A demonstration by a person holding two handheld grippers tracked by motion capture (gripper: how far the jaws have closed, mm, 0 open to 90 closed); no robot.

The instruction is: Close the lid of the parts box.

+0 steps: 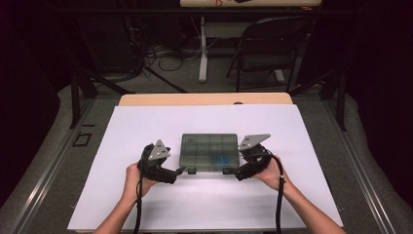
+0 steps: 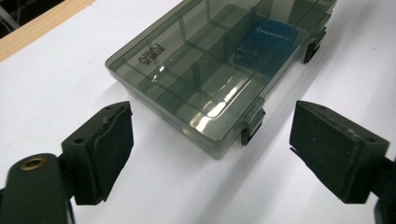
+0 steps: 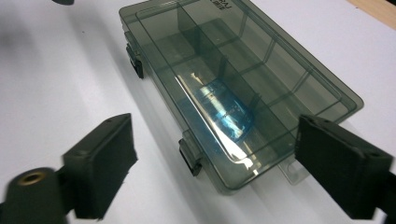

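Smoky plastic compartment box (image 1: 209,152) at frame centre on the white desk (image 1: 146,122), lid closed, left claw (image 1: 181,170) and right claw (image 1: 232,172) both open at its front latches, gripping nothing.

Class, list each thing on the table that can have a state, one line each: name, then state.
Compartment box: lid shut, lying flat.
Left latch: fastened.
Right latch: fastened.
Blue item: inside one compartment.
Left gripper: open, holding nothing.
Right gripper: open, holding nothing.
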